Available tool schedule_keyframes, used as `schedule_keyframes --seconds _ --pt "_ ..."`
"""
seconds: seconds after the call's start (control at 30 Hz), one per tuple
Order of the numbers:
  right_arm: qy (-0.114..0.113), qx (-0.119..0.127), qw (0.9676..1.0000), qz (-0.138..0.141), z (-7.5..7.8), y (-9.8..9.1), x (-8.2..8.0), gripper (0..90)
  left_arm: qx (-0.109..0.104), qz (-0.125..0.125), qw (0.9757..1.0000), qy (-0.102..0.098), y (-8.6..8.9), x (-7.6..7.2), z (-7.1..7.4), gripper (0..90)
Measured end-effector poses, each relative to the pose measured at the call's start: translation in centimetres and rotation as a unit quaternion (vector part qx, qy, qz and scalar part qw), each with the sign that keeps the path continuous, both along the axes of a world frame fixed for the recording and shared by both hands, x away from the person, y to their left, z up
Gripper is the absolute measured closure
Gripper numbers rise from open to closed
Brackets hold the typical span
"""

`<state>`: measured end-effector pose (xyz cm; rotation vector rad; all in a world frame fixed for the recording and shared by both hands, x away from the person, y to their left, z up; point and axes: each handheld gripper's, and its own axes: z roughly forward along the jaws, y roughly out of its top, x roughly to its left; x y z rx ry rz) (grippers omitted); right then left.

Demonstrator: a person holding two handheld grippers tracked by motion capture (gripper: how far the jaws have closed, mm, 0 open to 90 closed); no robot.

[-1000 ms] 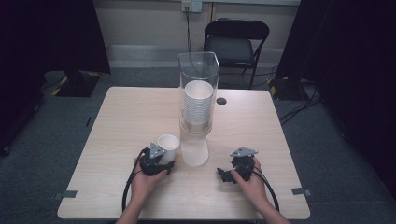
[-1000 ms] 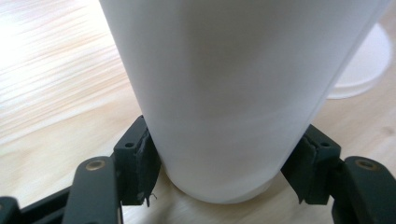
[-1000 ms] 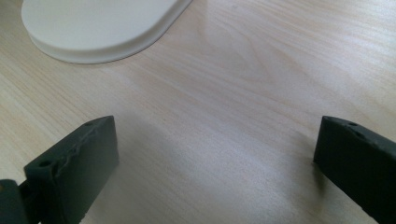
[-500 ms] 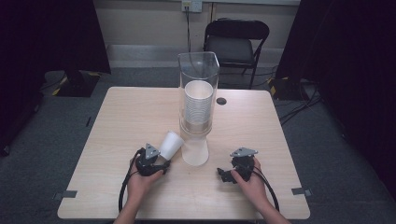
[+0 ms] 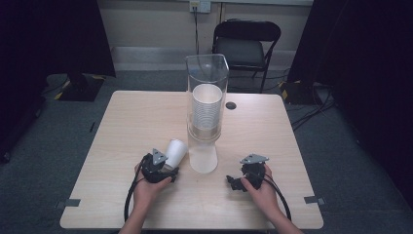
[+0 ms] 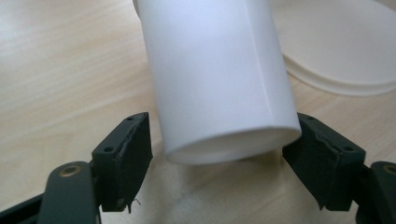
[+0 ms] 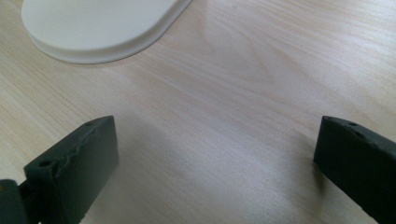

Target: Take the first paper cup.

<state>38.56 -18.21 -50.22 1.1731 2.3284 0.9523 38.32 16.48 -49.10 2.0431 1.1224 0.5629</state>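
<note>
A white paper cup (image 5: 176, 149) (image 6: 219, 79) lies tipped on the table, its base toward me and its mouth pointing to the far right. My left gripper (image 5: 168, 163) (image 6: 222, 128) has its jaws on either side of the cup's base. They have just been opening, and a gap shows at the left pad (image 6: 128, 154). Just right of it stands a clear dispenser tube (image 5: 207, 83) with a stack of cups (image 5: 205, 109) on a white base (image 5: 202, 160) (image 6: 345, 56) (image 7: 102, 23). My right gripper (image 5: 234, 183) (image 7: 217, 126) rests open on bare wood.
The light wooden table (image 5: 131, 122) has a small black disc (image 5: 231, 105) behind the dispenser. A black folding chair (image 5: 246, 44) stands beyond the far edge, with dark curtains at both sides and cables on the floor at the right.
The cup stood upright at the left gripper, then tipped over toward the far right. The left jaws have spread apart around its base. The right gripper has stayed put.
</note>
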Motion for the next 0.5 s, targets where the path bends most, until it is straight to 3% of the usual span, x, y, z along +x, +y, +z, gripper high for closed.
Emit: schedule_keyframes --seconds 0.1,0.2,0.27,0.33,0.4,0.47,0.5 --pt "0.000 0.001 1.0000 0.000 0.0 0.0 0.0 0.0 -0.018 0.016 0.9997 -0.003 0.0 0.5 0.9 22.4" --pt "0.001 0.000 1.0000 -0.001 0.0 0.0 0.0 0.0 -0.011 0.016 0.9998 0.002 -0.2 1.1 1.4 33.1" --pt "0.001 0.000 1.0000 -0.001 0.0 0.0 0.0 0.0 0.007 0.015 0.9999 0.003 -0.2 1.3 1.6 34.4" --pt "0.001 0.001 1.0000 -0.003 0.0 0.0 0.0 0.0 0.010 0.013 0.9999 0.005 -0.3 1.2 1.6 34.7" --pt "0.003 0.001 0.9999 -0.014 0.0 0.1 -0.3 0.0 -0.002 0.002 1.0000 0.006 -0.5 0.7 1.7 34.7" --pt "0.011 0.000 0.9999 -0.010 0.6 0.2 -0.5 17.2 -0.002 -0.016 0.9999 -0.003 -0.5 0.1 2.2 34.7" --pt "0.011 0.011 0.9999 -0.006 0.9 0.3 -0.6 20.8 -0.013 -0.026 0.9995 -0.008 -0.7 -0.3 2.5 34.7"
